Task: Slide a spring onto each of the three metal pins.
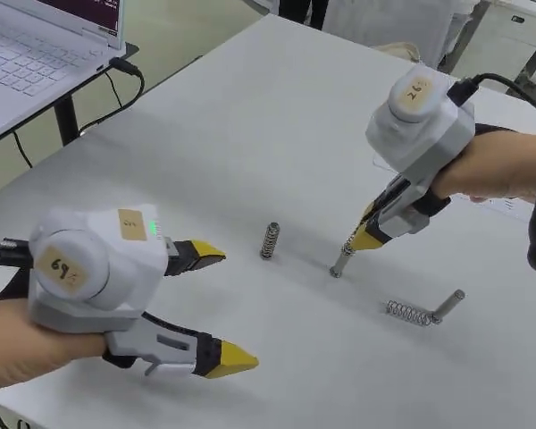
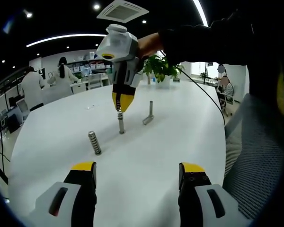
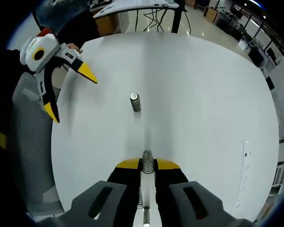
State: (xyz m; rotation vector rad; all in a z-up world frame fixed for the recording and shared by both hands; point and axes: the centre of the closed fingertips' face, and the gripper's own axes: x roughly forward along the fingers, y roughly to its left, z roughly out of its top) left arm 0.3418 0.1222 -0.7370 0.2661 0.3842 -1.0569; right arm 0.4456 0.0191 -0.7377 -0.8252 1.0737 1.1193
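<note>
My right gripper (image 1: pixel 364 239) is shut on a spring (image 3: pixel 148 163), which it holds over the top of a metal pin (image 1: pixel 339 265) whose foot rests on the white table (image 1: pixel 250 116). The same pin (image 2: pixel 121 125) stands under the right gripper (image 2: pixel 121 101) in the left gripper view. To its left, another pin (image 1: pixel 270 239) stands upright wearing a spring (image 2: pixel 94 142); it shows ahead as a coiled pin (image 3: pixel 135 101). A third pin (image 1: pixel 449 304) lies flat with a loose spring (image 1: pixel 408 312) at its end. My left gripper (image 1: pixel 221 304) hovers open near the front edge, jaws wide apart (image 2: pixel 138 168).
A laptop (image 1: pixel 45 45) sits on a side stand at the upper left, with a black cable (image 1: pixel 125 76) hanging from it. The table's left edge runs diagonally close to it. Several people (image 2: pixel 33 87) and a potted plant (image 2: pixel 161 68) are beyond the table's far side.
</note>
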